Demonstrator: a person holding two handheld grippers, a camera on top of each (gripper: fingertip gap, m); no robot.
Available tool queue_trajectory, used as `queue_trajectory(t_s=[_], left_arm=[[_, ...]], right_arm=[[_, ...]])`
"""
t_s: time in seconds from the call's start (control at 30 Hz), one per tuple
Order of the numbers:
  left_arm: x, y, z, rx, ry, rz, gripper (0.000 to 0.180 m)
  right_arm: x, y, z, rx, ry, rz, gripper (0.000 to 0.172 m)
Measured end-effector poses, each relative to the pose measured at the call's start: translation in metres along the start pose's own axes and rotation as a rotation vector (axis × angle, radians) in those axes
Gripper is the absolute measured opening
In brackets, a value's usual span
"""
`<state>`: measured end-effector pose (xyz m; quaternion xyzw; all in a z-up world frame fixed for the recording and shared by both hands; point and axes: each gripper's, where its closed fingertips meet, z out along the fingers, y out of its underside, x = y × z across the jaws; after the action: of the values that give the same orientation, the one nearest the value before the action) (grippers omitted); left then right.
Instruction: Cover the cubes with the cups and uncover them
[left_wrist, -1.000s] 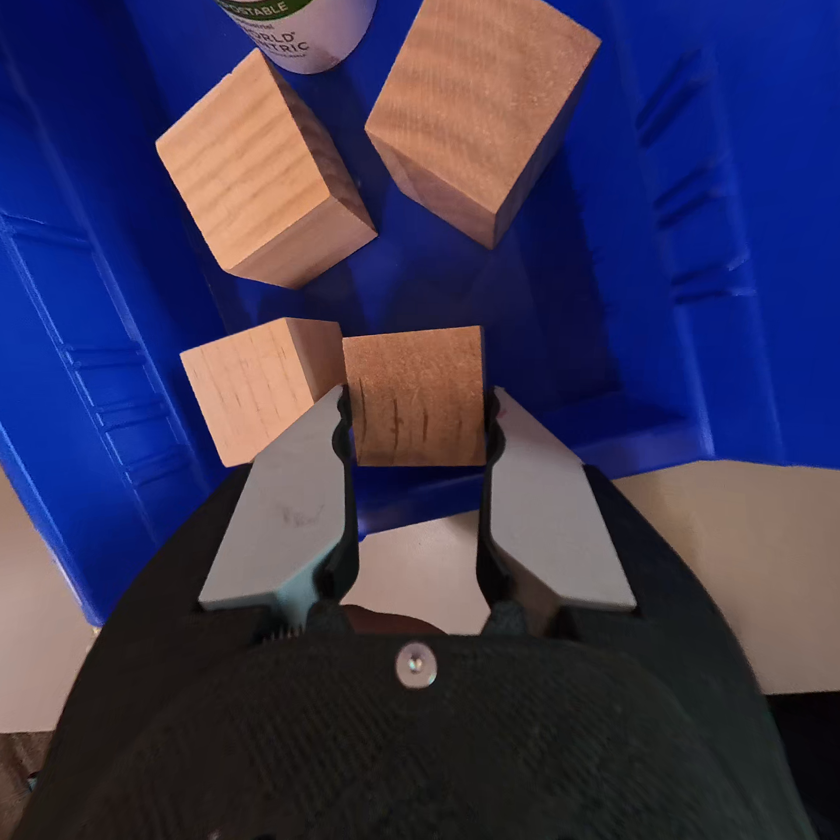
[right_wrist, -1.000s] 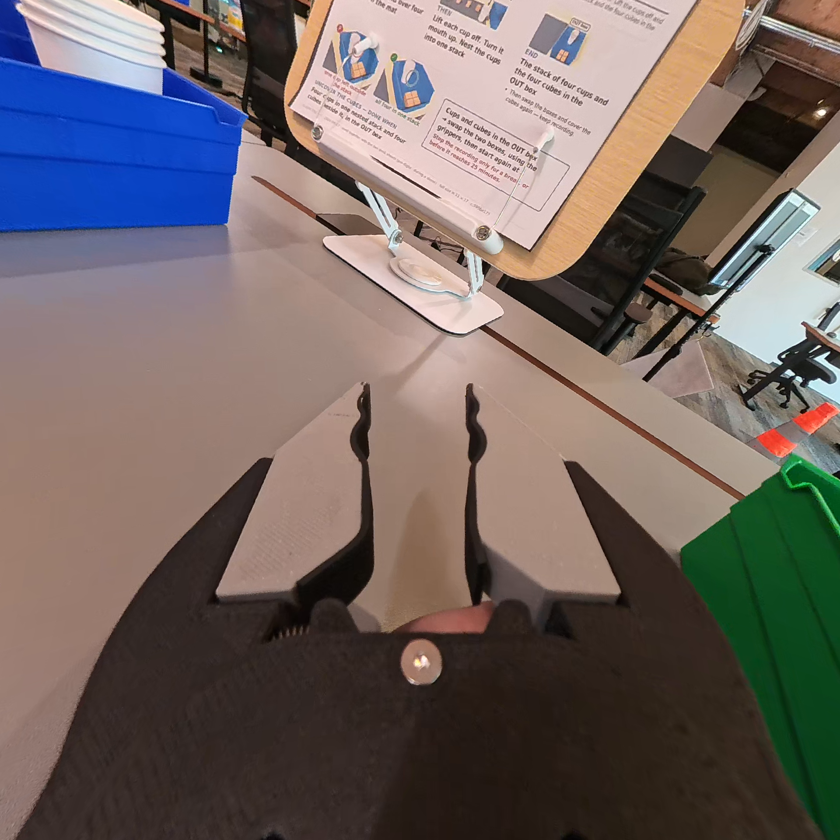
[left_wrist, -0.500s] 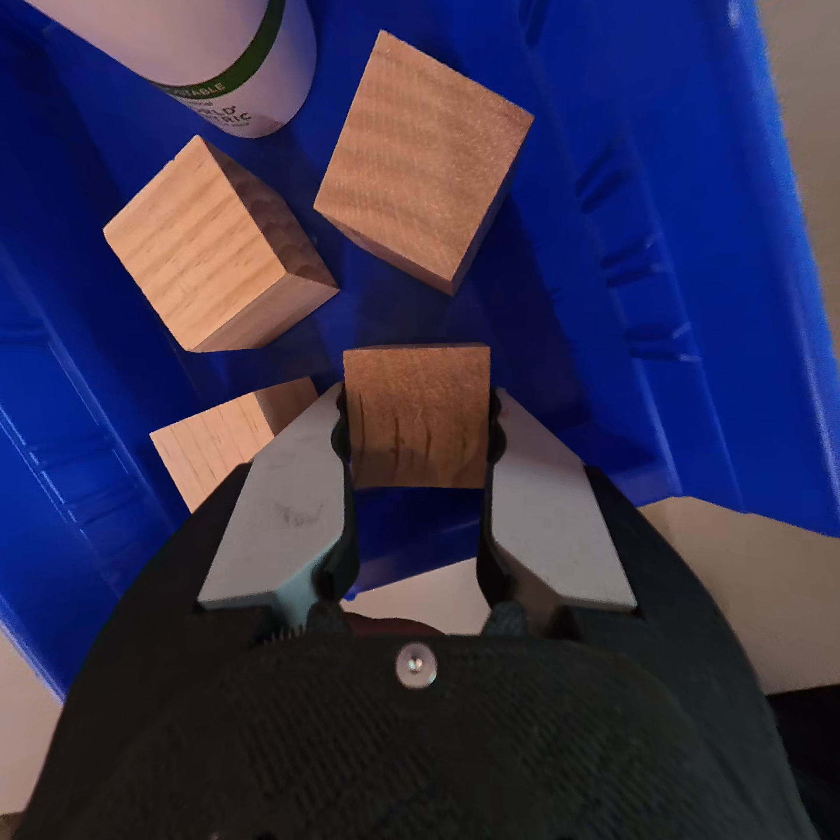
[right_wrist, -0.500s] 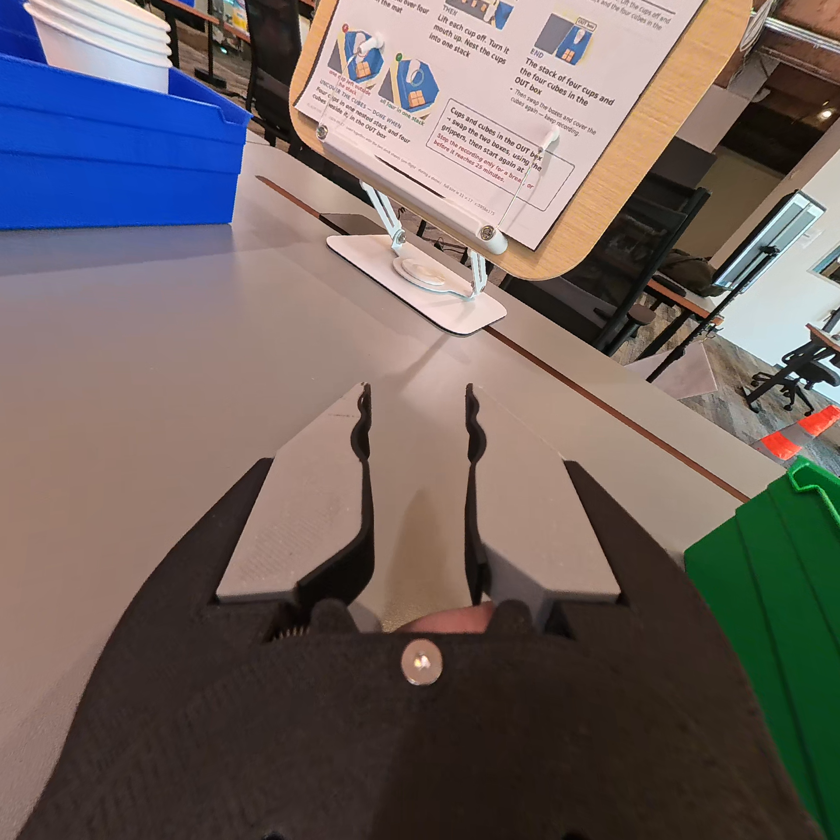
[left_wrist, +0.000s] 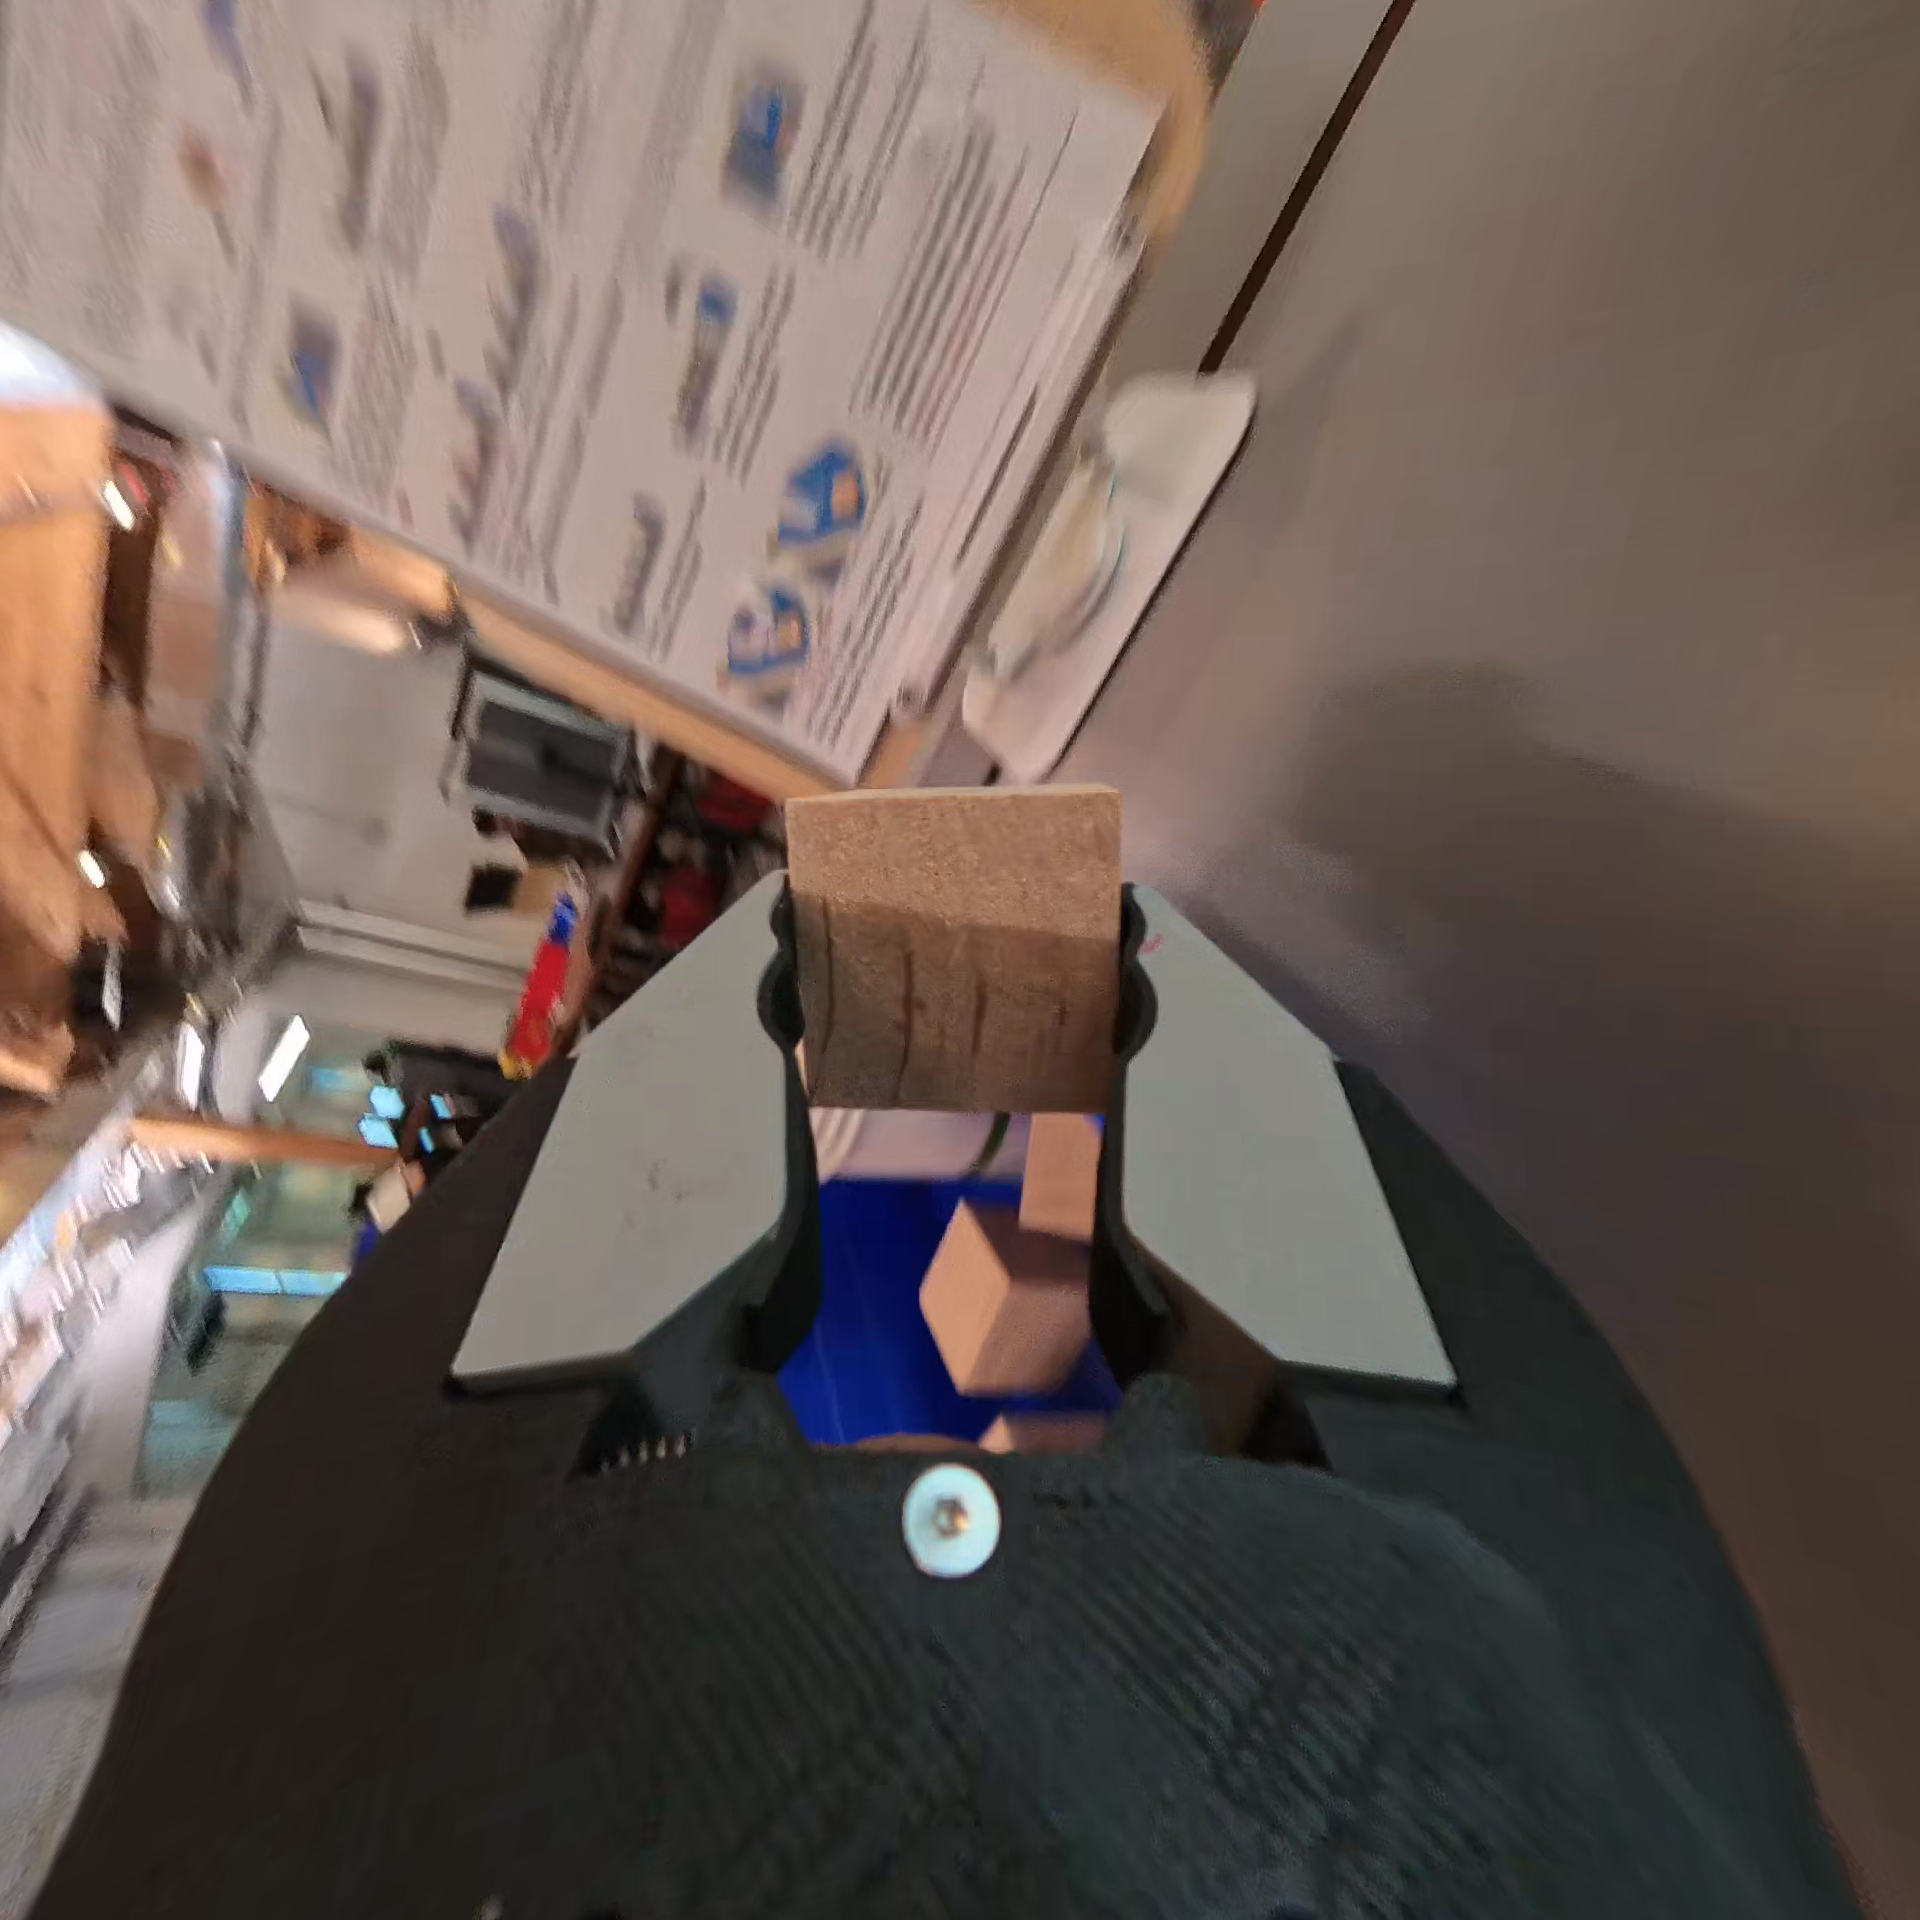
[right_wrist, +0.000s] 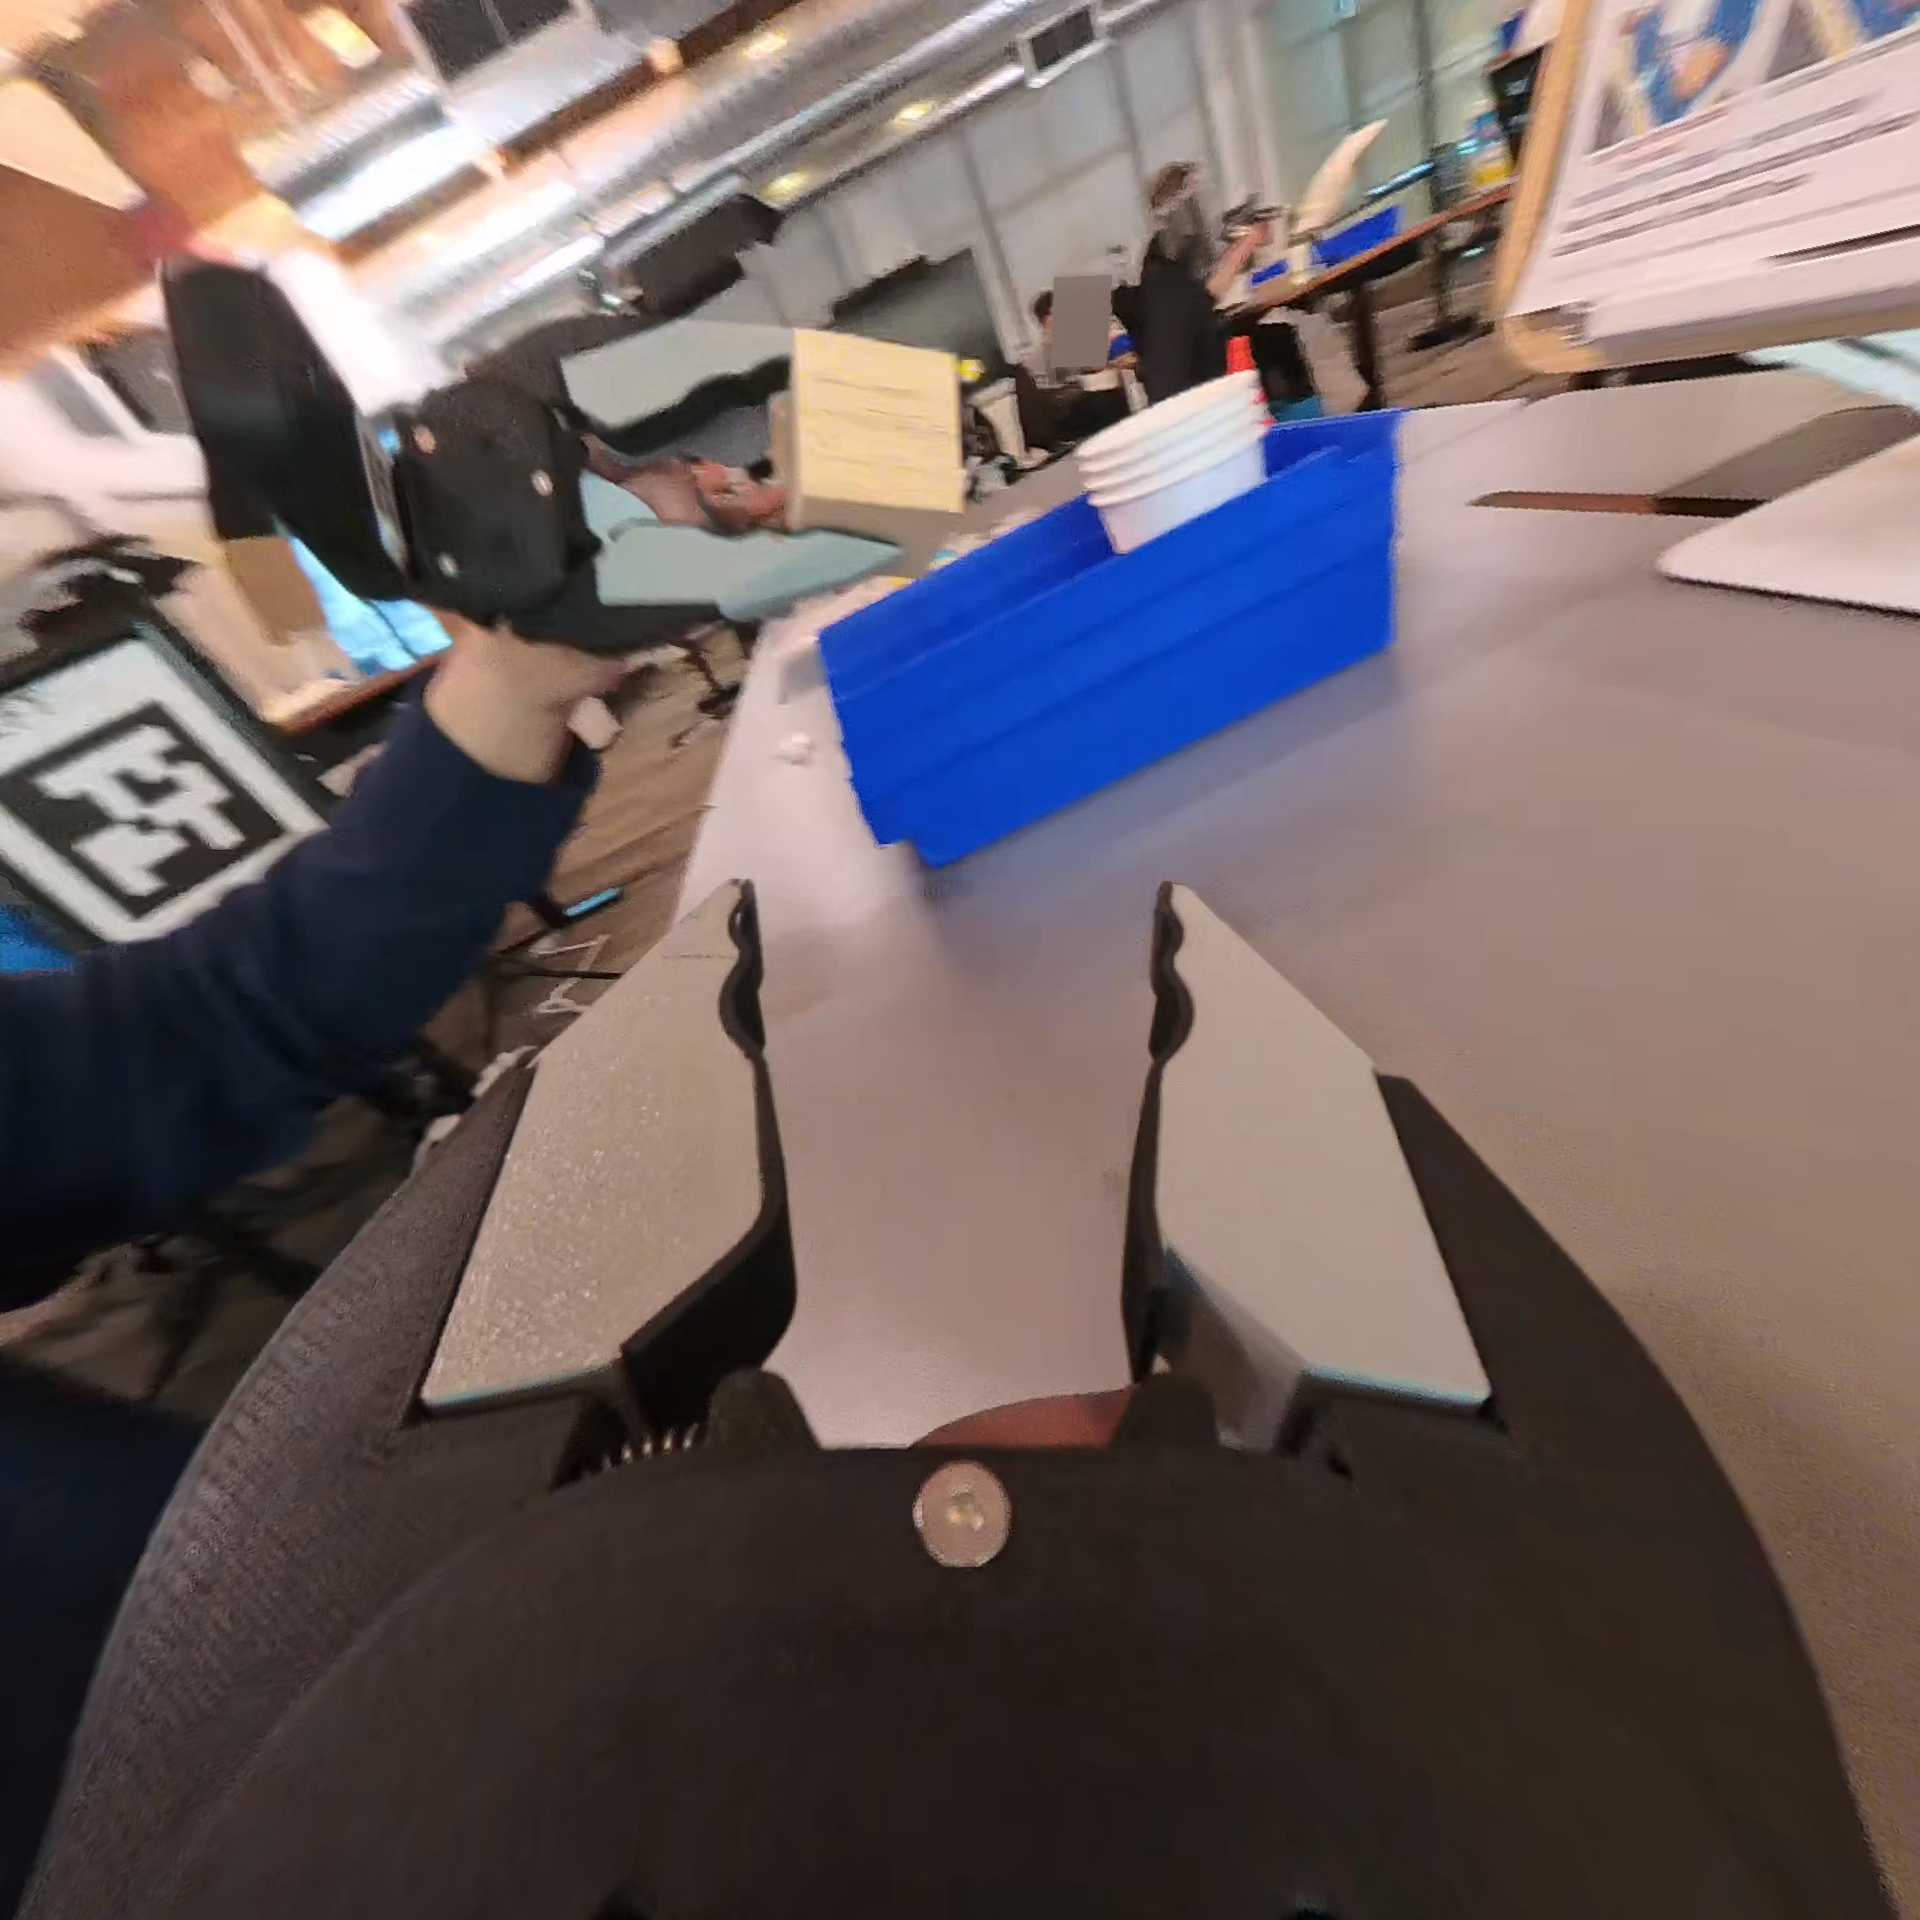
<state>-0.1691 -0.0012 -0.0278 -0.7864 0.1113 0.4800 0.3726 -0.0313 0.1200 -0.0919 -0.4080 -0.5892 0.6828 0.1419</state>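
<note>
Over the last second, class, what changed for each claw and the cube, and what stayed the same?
The left claw lifted its cube up out of the blue bin. The right claw opened wider and swung toward the bin. Unchanged: cube clamped in the left claw, right claw empty, cups stacked in the bin.

hand-held gripper: black shell | 2 grey fingers | silver screw | navy sleeve

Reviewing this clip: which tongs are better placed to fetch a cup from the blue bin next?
Probably the right tongs: open, empty, pointed toward the blue bin holding the white cup stack. The left tongs are clamped on a wooden cube.
</note>
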Motion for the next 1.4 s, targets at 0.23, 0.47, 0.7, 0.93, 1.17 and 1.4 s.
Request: queue_trajectory(t_s=[0.23,0.47,0.7,0.93,1.17,1.4], left_arm=[[0.102,-0.119,0.02,0.341,-0.07,0.215,0.059],[0.15,-0.157,0.043,0.461,0.011,0.088,0.059],[0.162,-0.121,0.064,0.373,0.114,-0.101,0.062],[0.131,-0.079,0.082,0.247,0.068,-0.338,0.037],[0.14,-0.068,0.091,0.179,0.06,-0.285,0.034],[0.146,-0.067,0.095,0.17,0.083,-0.275,0.034]], right_arm=[[0.001,-0.012,-0.003,0.083,0.029,-0.02,0.073],[0.027,-0.009,-0.012,0.065,0.143,-0.086,0.057],[0.069,-0.004,-0.026,-0.104,0.514,-0.331,0.056],[0.12,0.006,-0.088,-0.266,0.775,-0.168,0.057],[0.13,0.035,-0.124,-0.474,0.823,-0.116,0.057],[0.129,0.043,-0.135,-0.507,0.861,-0.076,0.057]])
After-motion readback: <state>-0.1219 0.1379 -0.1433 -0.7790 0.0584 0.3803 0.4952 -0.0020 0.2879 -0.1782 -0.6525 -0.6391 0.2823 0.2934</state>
